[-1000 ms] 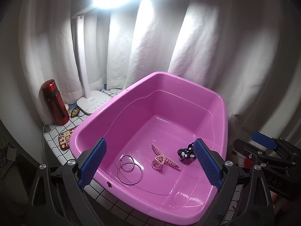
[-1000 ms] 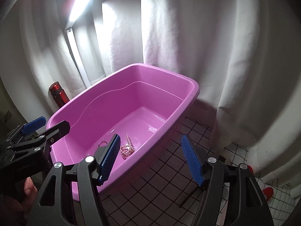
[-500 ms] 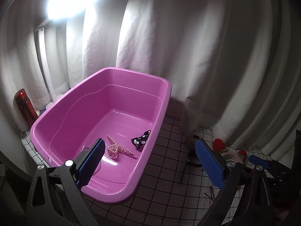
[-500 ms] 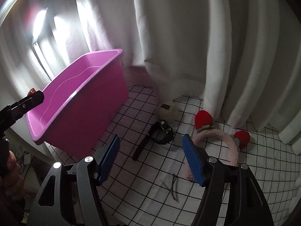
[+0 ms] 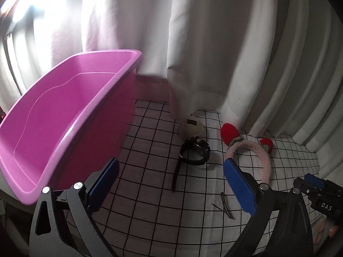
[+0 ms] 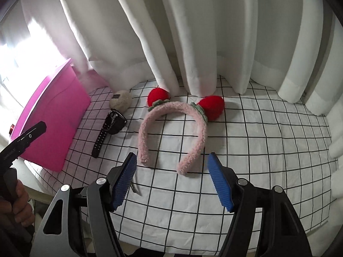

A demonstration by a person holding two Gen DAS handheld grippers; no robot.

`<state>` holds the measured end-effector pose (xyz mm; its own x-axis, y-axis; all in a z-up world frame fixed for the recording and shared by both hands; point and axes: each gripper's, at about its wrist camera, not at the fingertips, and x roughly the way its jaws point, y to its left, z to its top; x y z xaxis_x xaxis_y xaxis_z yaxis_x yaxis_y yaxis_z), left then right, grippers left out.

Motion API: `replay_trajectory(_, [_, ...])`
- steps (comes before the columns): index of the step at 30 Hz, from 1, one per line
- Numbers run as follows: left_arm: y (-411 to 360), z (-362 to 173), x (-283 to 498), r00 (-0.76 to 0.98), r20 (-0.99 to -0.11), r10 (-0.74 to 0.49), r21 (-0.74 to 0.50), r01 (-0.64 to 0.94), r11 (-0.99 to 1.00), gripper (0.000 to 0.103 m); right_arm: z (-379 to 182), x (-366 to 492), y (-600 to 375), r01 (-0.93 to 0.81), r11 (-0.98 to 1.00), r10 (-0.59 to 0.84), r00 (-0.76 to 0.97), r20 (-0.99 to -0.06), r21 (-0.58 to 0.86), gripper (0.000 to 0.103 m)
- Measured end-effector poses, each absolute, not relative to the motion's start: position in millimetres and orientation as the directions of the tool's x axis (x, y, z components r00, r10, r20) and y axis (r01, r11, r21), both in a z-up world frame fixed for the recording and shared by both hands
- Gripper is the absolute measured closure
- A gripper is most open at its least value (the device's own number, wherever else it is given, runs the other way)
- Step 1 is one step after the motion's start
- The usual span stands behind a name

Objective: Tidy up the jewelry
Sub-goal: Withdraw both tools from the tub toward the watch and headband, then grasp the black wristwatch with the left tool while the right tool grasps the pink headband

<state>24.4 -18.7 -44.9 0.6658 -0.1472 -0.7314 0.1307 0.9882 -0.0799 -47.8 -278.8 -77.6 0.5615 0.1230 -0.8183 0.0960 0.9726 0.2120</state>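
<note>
A pink plastic tub (image 5: 64,115) stands at the left on the checked cloth; its floor is hidden from both views. It also shows in the right wrist view (image 6: 53,115). A black wristwatch (image 5: 194,153) (image 6: 109,126), a fluffy pink headband with red strawberries (image 5: 255,152) (image 6: 171,128), a cream pompom (image 5: 191,126) (image 6: 121,101) and thin metal hair clips (image 5: 224,203) lie on the cloth. My left gripper (image 5: 169,184) is open and empty, above the cloth in front of the watch. My right gripper (image 6: 172,180) is open and empty, just before the headband's ends.
White curtains (image 6: 193,32) hang close behind the cloth-covered table (image 6: 268,150). The table's front edge runs below the grippers. The left gripper's handle and a hand (image 6: 15,194) show at the left of the right wrist view.
Both grippers have swung right, away from the tub, and now face the watch, headband and clips. The tub has slid to the left of both views. Both stay open.
</note>
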Motion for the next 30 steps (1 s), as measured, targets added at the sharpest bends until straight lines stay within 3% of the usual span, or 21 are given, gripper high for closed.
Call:
replay_trajectory(13, [-61.1, -121.6, 78.8, 0.578, -0.804, -0.14, -0.031, 0.194, 0.98, 0.007, -137.3, -10.4, -310.8, 0.167, 0.955, 0.131, 0.506, -0.853, 0.245, 0.037])
replay_trajectory(30, [-86.0, -163.4, 113.0, 0.558, -0.822, -0.113, 0.016, 0.22, 0.975, 0.007, -169.3, 38.4, -320.1, 0.176, 0.957, 0.123, 0.48, -0.869, 0.232, 0.037])
